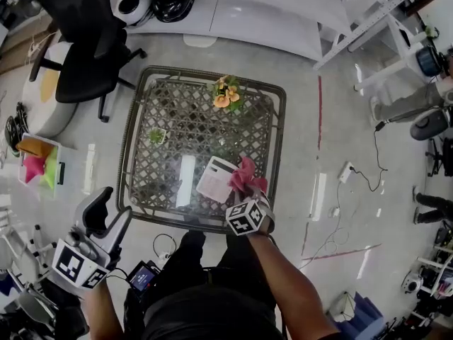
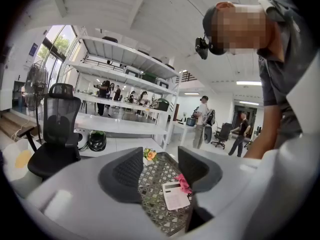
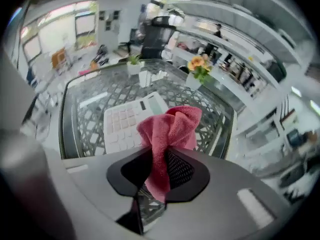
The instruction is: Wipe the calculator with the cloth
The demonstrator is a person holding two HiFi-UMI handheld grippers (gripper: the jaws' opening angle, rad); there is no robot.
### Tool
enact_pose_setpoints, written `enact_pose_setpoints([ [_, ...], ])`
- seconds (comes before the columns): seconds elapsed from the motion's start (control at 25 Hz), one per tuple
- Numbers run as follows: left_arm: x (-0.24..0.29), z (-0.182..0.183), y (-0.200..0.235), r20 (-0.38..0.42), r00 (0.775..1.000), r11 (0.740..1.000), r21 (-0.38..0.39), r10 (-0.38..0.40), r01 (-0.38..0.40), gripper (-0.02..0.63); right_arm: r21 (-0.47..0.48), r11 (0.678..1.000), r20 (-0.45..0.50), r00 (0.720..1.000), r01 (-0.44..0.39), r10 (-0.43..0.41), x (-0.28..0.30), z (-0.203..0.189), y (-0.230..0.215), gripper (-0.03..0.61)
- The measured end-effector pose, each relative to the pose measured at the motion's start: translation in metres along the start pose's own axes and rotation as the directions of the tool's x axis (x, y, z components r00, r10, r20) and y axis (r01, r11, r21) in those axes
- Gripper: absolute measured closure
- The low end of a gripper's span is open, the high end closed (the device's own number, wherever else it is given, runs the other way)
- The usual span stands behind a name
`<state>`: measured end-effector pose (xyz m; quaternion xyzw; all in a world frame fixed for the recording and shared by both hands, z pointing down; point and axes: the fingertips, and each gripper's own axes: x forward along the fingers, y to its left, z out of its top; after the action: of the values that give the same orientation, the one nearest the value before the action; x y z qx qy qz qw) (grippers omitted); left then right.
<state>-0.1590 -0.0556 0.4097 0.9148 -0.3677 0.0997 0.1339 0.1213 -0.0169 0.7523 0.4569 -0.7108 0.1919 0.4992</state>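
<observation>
While right gripper point(image 3: 159, 171) pinches one fuzzy pink cloth point(image 3: 171, 129) by one flat white calculator point(image 3: 125, 125), left gripper point(image 2: 160, 170) gapes empty.

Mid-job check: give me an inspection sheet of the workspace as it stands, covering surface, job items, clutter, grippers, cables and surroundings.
Surface: glass-topped lattice table, nothing spilled.
Job's things: white calculator flat near the table's near edge; pink cloth bunched over its right side.
Clutter: flower pot at the far edge; small green plant to the left.
Grippers: right gripper shut on the cloth; left gripper open, empty, off the table's near-left corner.
Cables: power strip with cable on the floor right of the table.
Surroundings: office chair, white shelving, people in the background.
</observation>
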Motion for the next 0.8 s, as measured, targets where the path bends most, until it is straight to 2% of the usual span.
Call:
enact_pose_setpoints([
  [0.04, 0.0, 0.0, 0.0, 0.0, 1.0, 1.0, 0.001, -0.001, 0.001, 0.379, 0.151, 0.988, 0.025, 1.0, -0.012, 0.009, -0.005, 0.002, -0.007, 0.508],
  [0.08, 0.0, 0.0, -0.001, -0.001, 1.0, 1.0, 0.0, -0.002, 0.002, 0.379, 0.309, 0.951, 0.056, 0.998, -0.024, 0.007, -0.01, 0.004, -0.015, 0.508],
  [0.12, 0.0, 0.0, -0.001, -0.001, 1.0, 1.0, -0.001, -0.003, 0.003, 0.379, 0.452, 0.891, 0.086, 0.996, -0.036, -0.004, -0.015, 0.007, -0.024, 0.508],
  [0.16, 0.0, -0.001, 0.0, -0.001, 1.0, 1.0, -0.002, -0.003, 0.003, 0.379, 0.56, 0.827, 0.11, 0.994, -0.046, -0.019, -0.019, 0.009, -0.03, 0.508],
  [0.2, 0.0, -0.002, 0.0, -0.002, 1.0, 1.0, -0.002, -0.003, 0.003, 0.379, 0.627, 0.777, 0.128, 0.991, -0.055, -0.033, -0.022, 0.011, -0.034, 0.508],
  [0.24, -0.001, -0.003, 0.0, -0.003, 1.0, 1.0, -0.003, -0.003, 0.003, 0.379, 0.661, 0.748, 0.14, 0.989, -0.061, -0.043, -0.023, 0.014, -0.035, 0.508],
  [0.48, -0.007, -0.003, 0.005, 0.001, 1.0, 1.0, -0.006, 0.003, -0.003, 0.379, 0.711, 0.698, 0.132, 0.991, -0.084, -0.014, -0.013, 0.026, -0.02, 0.508],
  [0.8, -0.029, -0.013, 0.025, 0.001, 0.999, 0.999, -0.024, 0.04, -0.04, 0.379, 0.696, 0.713, 0.086, 0.996, -0.084, 0.033, 0.007, 0.047, 0.01, 0.508],
])
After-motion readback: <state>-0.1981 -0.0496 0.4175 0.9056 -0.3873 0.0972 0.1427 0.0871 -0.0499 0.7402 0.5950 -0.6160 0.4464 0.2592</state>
